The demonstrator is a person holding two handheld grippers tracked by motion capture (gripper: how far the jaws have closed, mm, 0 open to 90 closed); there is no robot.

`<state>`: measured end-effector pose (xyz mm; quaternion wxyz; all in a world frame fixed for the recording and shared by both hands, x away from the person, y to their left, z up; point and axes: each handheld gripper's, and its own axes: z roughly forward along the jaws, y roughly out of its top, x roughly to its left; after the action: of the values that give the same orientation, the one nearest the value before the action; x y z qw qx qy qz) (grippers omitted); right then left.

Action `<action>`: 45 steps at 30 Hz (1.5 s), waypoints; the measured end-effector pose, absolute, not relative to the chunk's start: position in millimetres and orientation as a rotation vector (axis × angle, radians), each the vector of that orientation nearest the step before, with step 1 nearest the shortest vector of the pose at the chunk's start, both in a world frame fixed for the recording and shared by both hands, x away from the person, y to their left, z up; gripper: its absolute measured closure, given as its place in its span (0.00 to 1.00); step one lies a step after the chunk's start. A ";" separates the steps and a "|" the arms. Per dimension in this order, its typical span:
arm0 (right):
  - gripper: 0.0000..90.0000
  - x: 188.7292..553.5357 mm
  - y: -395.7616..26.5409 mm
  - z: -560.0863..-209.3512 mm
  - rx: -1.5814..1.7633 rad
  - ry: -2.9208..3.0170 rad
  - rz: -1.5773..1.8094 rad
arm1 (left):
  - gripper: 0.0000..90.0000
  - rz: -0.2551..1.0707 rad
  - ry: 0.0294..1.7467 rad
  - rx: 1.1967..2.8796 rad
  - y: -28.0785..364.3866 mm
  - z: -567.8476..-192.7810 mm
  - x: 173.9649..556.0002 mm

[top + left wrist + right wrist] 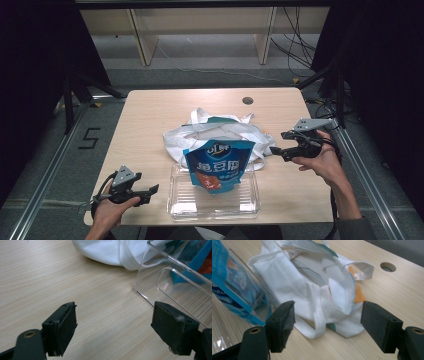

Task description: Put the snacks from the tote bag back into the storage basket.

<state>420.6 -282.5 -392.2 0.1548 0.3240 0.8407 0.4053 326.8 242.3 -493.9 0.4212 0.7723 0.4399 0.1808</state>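
Worktop: pale wood grain, a round cable hole toward its far edge. All places below are given relative to the tray.

Bag: white cloth tote with loose handles, lying crumpled and touching the tray's far edge. Its mouth cannot be made out from above; the right gripper view shows folds, a handle loop and an orange patch, but no clear opening.

Tray: clear plastic, shallow, at the near middle of the worktop, long axis running left to right.

Pouch: blue snack pouch with red print. It stands or leans in the tray's far half, top toward the bag, base inside the tray. Long axis runs near-to-far, roughly upright.

Right tongs: spread wide, holding nothing, hovering just right of the bag and beyond the tray's far right corner, jaws pointing left at the bag and pouch. The right gripper view has the bag between the jaws and the pouch at the left.

Left tongs: spread wide, empty, just left of the tray's near left corner, pointing right. The left gripper view shows the tray wall ahead.

Judgement: the pouch lies left and slightly nearward of the right tongs, which are the closer pair; the left tongs are better placed to steady the tray.
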 end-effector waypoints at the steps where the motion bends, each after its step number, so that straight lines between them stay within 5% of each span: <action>1: 0.31 421.5 -283.2 -393.5 0.922 2.419 1.147 | 0.21 0.454 1.106 1.940 242.6 -493.8 326.9; 45: 0.23 365.9 -292.7 -463.2 1.149 2.318 1.135 | 0.21 0.478 1.070 1.950 240.5 -492.6 324.8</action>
<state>365.9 -292.7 -463.2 0.1575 0.4016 0.8102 0.3968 324.8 240.5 -492.6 0.4199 0.7779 0.4269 0.1906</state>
